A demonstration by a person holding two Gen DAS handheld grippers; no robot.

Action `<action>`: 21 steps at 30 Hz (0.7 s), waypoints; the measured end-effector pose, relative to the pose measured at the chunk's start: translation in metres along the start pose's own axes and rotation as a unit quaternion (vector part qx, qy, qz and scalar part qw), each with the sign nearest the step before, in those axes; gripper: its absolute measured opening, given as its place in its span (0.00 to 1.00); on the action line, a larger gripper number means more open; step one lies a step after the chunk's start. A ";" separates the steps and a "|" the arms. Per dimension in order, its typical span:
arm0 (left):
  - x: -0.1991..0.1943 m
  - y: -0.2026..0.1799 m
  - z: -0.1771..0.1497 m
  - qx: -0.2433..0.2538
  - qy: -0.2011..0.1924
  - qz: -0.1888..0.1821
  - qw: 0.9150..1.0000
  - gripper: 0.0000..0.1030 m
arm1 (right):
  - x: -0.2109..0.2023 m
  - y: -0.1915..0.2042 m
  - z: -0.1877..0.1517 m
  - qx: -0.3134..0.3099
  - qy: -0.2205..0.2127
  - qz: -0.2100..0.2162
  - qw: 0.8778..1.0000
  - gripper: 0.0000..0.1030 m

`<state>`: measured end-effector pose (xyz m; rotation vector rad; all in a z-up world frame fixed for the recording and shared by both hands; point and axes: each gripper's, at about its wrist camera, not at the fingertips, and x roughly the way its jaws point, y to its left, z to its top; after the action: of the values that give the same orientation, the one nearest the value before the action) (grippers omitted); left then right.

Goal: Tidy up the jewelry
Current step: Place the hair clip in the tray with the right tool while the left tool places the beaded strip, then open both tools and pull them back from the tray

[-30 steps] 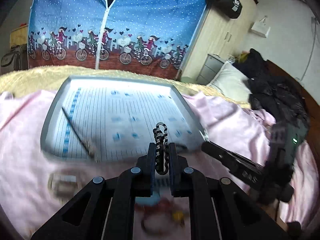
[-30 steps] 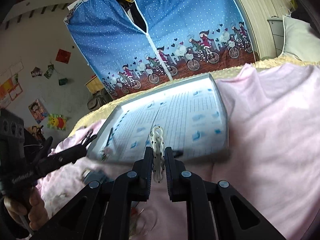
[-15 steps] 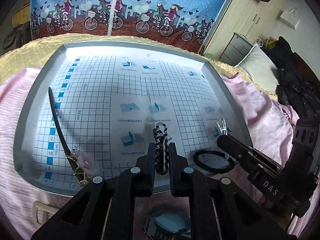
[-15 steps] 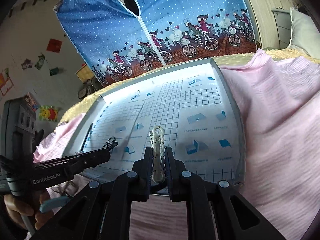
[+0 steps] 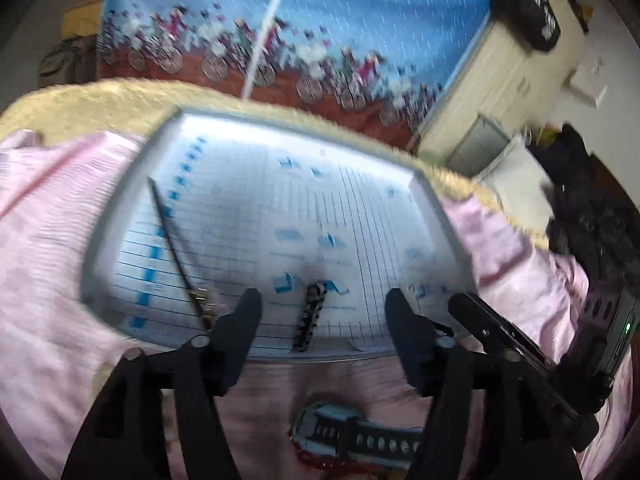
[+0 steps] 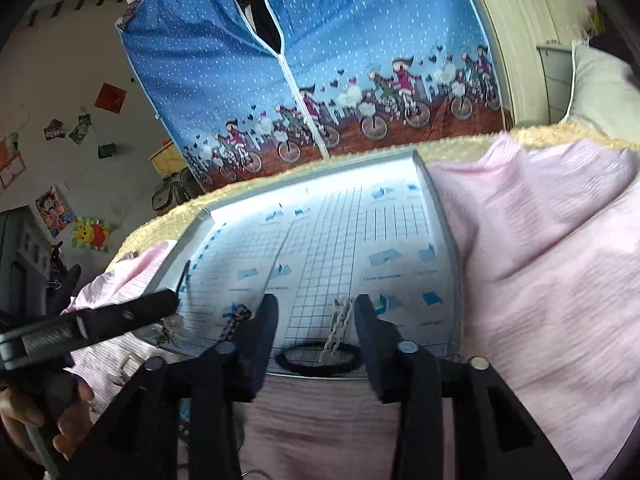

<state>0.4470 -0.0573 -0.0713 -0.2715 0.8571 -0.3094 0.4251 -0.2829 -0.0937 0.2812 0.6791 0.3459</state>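
Observation:
A grey tray (image 5: 114,220) lined with grid paper lies on the pink bedcover. My left gripper (image 5: 322,306) is open just above the tray's near edge. A black-and-white chain piece (image 5: 310,316) lies loose on the paper between its fingers. My right gripper (image 6: 316,312) is open too, and a white chain piece (image 6: 340,326) lies on the tray (image 6: 448,256) between its fingers, across a black hair tie (image 6: 320,360). A thin dark strap (image 5: 172,240) with a metal charm lies at the tray's left.
A wristwatch (image 5: 356,434) lies on the pink cover (image 5: 52,280) below the left gripper. The other gripper's black body (image 5: 504,340) reaches in from the right. A hand (image 6: 60,412) holds the left gripper's handle. A blue fabric wardrobe (image 6: 340,60) stands behind the bed.
Both grippers have opened and let their chain pieces drop onto the tray. Both have drawn back toward the tray's near edge.

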 end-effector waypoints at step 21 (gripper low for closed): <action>-0.204 -0.032 -0.099 0.020 -0.215 0.060 0.975 0.86 | -0.190 0.093 -0.038 -0.083 -0.170 -0.004 0.982 1.00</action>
<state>0.2397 -0.0213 0.0199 -0.2371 0.4362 -0.1455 0.2420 -0.2694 0.0184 0.1711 0.3133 0.3344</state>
